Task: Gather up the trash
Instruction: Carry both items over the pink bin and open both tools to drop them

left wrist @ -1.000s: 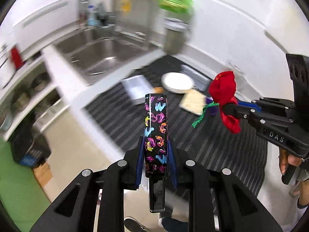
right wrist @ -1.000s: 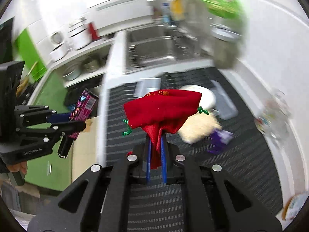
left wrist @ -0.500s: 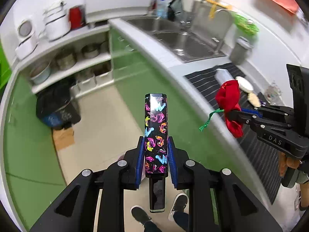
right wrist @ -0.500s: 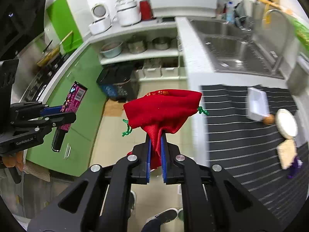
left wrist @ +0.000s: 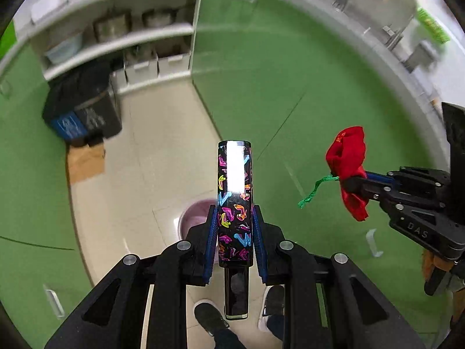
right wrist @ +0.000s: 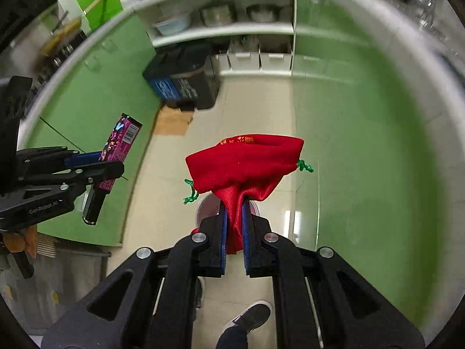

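Left tool clamped on the patterned box, gripped low so most of its length projects forward. Right tool pinched nearly closed on the red drawstring pouch, which bunches above the pads. Both point steeply down over the pink bin on the floor, directly beneath, presumably positioned so a release drops each item in.

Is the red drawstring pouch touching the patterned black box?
Apart. The left wrist view shows green cabinet between the red pouch and the box.
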The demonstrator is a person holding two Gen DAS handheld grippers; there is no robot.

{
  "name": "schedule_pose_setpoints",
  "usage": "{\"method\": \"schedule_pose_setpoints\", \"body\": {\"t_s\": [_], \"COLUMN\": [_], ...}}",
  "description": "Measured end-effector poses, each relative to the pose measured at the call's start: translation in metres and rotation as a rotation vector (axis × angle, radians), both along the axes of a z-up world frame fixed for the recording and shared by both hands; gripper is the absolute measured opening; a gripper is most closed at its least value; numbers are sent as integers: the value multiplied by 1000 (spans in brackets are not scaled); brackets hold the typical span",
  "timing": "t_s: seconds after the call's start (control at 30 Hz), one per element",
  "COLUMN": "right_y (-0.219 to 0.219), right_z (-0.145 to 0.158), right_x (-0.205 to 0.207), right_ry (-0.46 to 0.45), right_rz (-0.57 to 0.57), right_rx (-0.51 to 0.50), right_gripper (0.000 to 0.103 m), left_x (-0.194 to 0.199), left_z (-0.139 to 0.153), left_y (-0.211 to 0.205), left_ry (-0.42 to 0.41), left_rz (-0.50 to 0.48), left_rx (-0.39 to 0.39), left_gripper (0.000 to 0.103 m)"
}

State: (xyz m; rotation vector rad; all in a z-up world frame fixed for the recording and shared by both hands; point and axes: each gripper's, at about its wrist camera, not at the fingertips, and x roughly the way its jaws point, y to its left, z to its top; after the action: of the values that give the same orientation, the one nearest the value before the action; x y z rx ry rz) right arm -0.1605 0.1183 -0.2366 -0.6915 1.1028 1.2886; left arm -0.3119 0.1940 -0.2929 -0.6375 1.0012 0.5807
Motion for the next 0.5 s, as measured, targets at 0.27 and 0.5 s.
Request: {"method": "schedule_pose_setpoints", "body": {"t_s": [0.27,0.5], "right_y": [9,14], "right_z": [-109,-155], "right_x": [1,-3], "right_ry": [18,26], "right_rz": [10,29], "right_rx": [-36,-57], "right_gripper": [8,8], "left_x": [1,-4], "left_z": [-119,-160], "left_y": [8,14], "left_ry": [13,16], "left_rz": [2,59], "left_rx": [-44,-32], "left_gripper": [24,96]}}
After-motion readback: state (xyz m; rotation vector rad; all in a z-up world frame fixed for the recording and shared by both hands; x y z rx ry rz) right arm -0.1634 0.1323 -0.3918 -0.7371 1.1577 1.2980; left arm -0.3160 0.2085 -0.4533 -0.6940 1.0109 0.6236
